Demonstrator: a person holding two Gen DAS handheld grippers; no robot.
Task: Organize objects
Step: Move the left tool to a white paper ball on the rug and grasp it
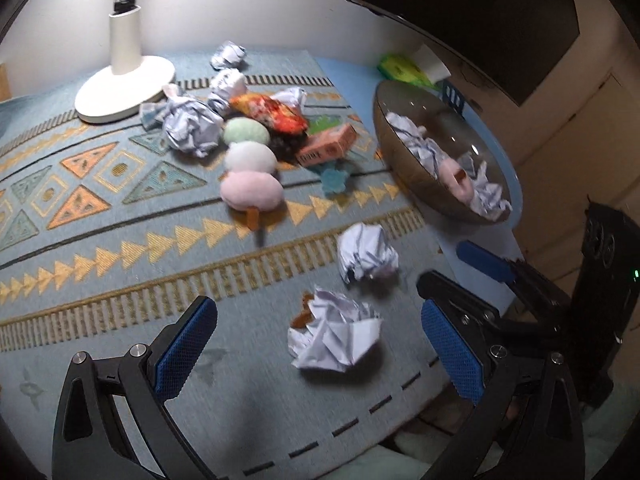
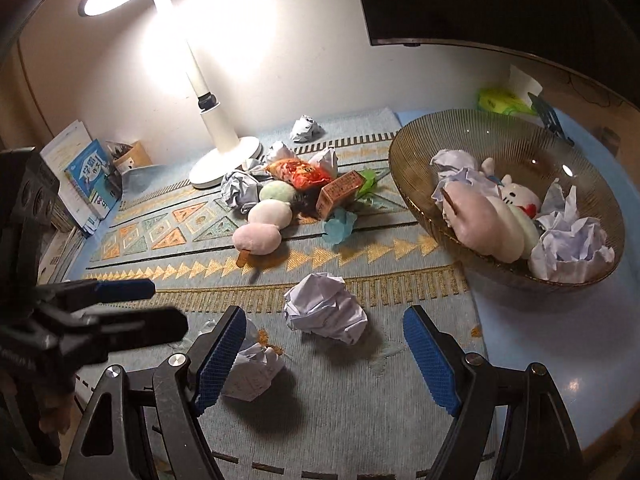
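Two paper balls loose on mat near counter edge: near ball [image 1: 334, 338], far ball [image 2: 325, 309] | bowl [image 2: 440, 132] already collects crumpled paper and plush, likely destination | left hand-held gripper [image 1: 316, 354] jaws apart, straddling near ball | right hand-held gripper [image 2: 326, 358] jaws apart, empty, facing far ball.

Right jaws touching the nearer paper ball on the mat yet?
Apart. The right wrist view shows the right gripper open, with bare mat between its pads and the crumpled paper ball, which lies just beyond the fingertips.
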